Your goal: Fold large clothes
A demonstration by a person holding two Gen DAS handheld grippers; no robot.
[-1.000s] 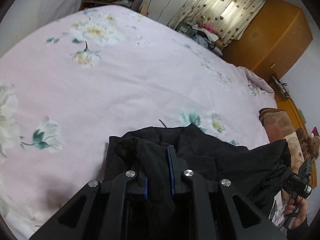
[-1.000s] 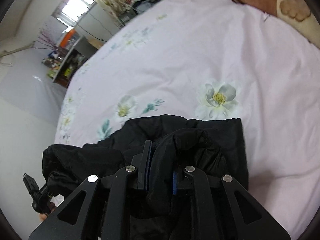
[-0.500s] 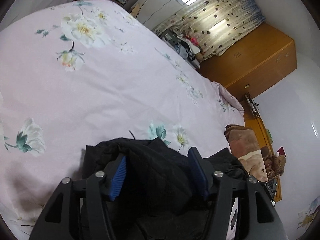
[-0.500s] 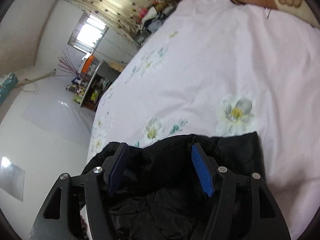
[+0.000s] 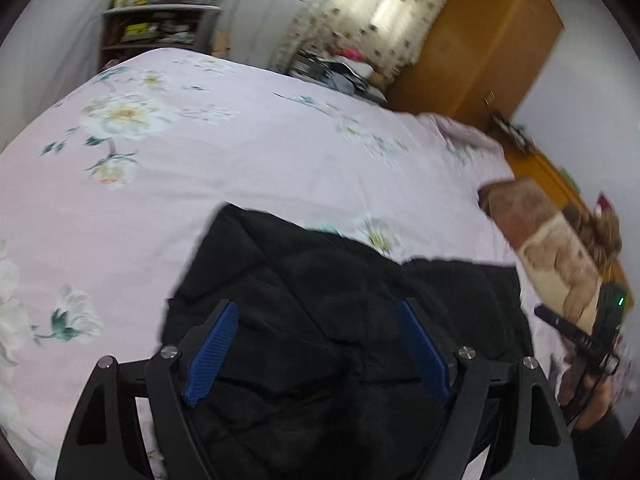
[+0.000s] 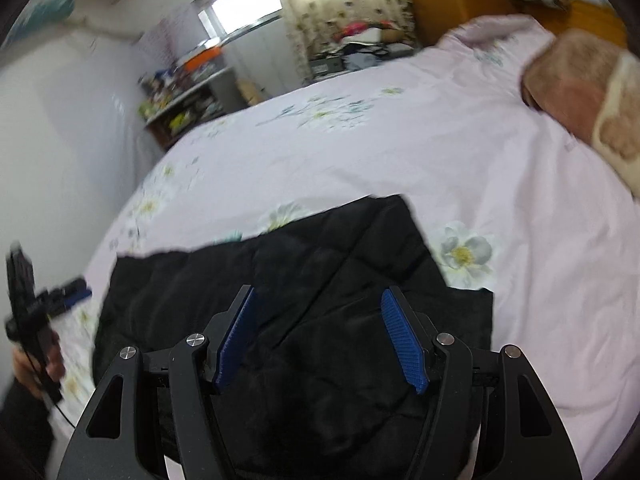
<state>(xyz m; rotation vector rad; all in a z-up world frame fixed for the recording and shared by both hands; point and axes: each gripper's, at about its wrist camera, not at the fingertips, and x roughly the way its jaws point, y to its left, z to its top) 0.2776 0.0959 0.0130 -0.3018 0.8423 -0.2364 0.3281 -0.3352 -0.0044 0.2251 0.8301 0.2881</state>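
The left gripper (image 5: 316,344), jaws opening, and the right gripper (image 6: 320,334), spread wide, both hang clear above the black quilted garment (image 5: 340,320). It lies folded on the pink floral bedsheet (image 5: 200,168); its near edge is cut off behind the fingers, and motion blur smears the far room.

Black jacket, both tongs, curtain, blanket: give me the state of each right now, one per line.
Jacket: folded, lying flat on the bed, released.
Left tongs: jaws opening, gripping nothing.
Right tongs: open, empty, above the jacket.
Curtain: drawn, backlit.
Blanket: folded on the bed.
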